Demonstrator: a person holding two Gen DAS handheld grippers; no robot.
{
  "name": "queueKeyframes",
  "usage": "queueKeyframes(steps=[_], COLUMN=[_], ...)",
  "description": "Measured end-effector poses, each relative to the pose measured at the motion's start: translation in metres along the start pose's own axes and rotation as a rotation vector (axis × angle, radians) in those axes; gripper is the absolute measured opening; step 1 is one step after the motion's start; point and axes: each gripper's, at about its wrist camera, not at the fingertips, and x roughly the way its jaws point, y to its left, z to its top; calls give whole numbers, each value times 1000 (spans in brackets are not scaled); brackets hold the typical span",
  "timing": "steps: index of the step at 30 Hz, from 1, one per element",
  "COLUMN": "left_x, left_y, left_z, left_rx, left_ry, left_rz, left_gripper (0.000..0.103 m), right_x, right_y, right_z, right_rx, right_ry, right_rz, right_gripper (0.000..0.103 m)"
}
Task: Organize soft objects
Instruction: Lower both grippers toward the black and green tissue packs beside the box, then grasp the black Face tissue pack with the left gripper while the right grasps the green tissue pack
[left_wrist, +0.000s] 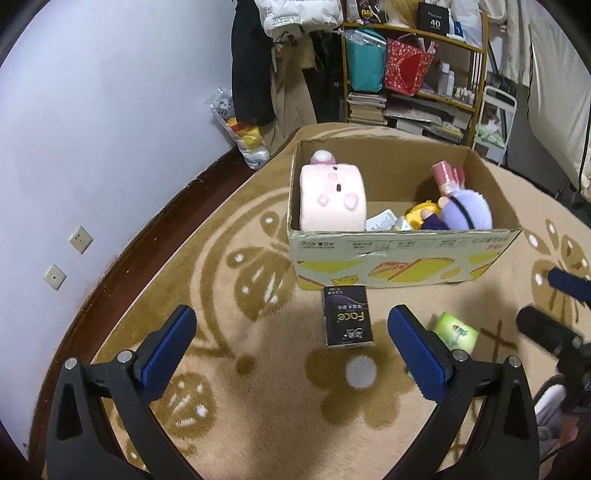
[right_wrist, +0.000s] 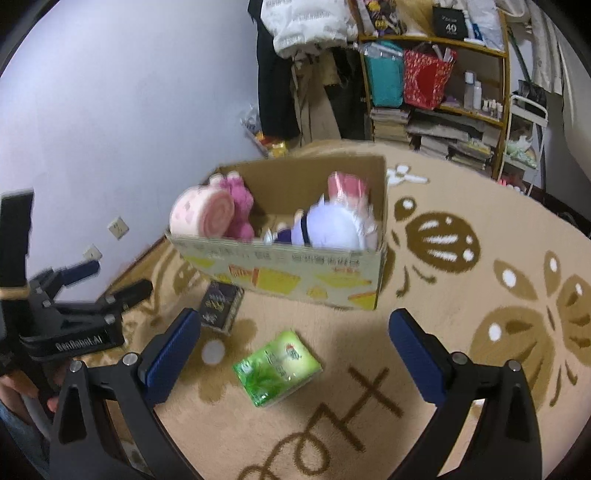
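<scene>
An open cardboard box (left_wrist: 406, 258) (right_wrist: 295, 273) stands on the patterned carpet. It holds a pink roll-shaped plush (left_wrist: 332, 199) (right_wrist: 201, 216), a magenta plush (right_wrist: 242, 210) and a purple-haired doll (left_wrist: 467, 210) (right_wrist: 336, 225). A black tissue pack (left_wrist: 347, 317) (right_wrist: 221, 304) lies in front of the box. A green tissue pack (left_wrist: 456, 331) (right_wrist: 277, 367) lies to its right. My left gripper (left_wrist: 291, 332) is open and empty, above the black pack. My right gripper (right_wrist: 291, 343) is open and empty, above the green pack. Each gripper shows at the edge of the other view.
A beige carpet (left_wrist: 258, 406) covers the floor beside a lilac wall (left_wrist: 92, 129) with sockets. A cluttered shelf (left_wrist: 413, 74) with bags and books stands behind the box. A clear bag of toys (left_wrist: 243, 136) leans at the wall.
</scene>
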Motion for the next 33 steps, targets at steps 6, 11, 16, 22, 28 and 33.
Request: queueKeyframes(steps=[6, 11, 16, 22, 28, 33], left_x=[17, 32, 47, 60, 74, 85], left_y=[-2, -8, -13, -15, -18, -18], left_z=[2, 2, 1, 0, -2, -3], left_rx=[25, 53, 68, 76, 78, 78], left_ry=[28, 46, 80, 109, 137, 160], left_rz=[3, 23, 21, 10, 4, 2], left_gripper=[102, 102, 102, 102, 102, 102], right_x=[32, 53, 65, 81, 103, 114], right_y=[2, -2, -4, -7, 0, 8], right_z=[-15, -23, -26, -30, -34, -36], right_rx=[25, 77, 121, 169, 167, 135], right_ry=[91, 155, 193, 242, 299, 327], right_rz=[0, 39, 59, 72, 63, 38], right_gripper=[103, 103, 100, 100, 90, 90])
